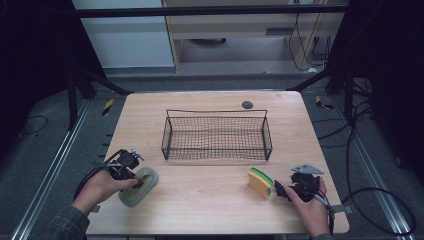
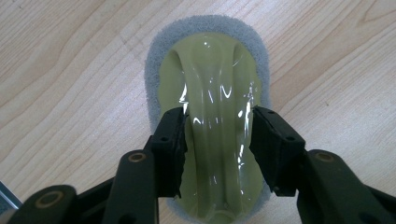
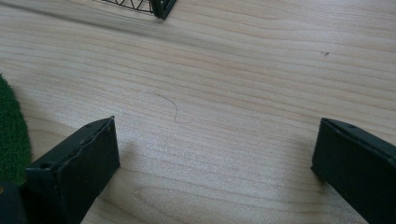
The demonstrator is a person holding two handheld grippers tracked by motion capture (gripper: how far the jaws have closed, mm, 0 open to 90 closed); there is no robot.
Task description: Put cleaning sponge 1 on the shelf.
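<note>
Gripping scrubber (image 2: 217, 116), left hand-held gripper (image 2: 218, 140), seemingly touching

Glossy plastic scrubber handle (image 2: 217, 121), fuzzy grey pad (image 2: 159, 51), matt wood table (image 2: 70, 70), probably laminate

In the left gripper view, the near end of the scrubbing pad (image 2: 212, 116) was hidden behind the left tongs (image 2: 217, 140) and cut off by the bottom edge. In the right gripper view, the sponge (image 3: 11, 135) was cropped by the left edge, leaving a green sliver, and the wire basket (image 3: 154, 5) was cut off at the top edge and blurred.
</note>
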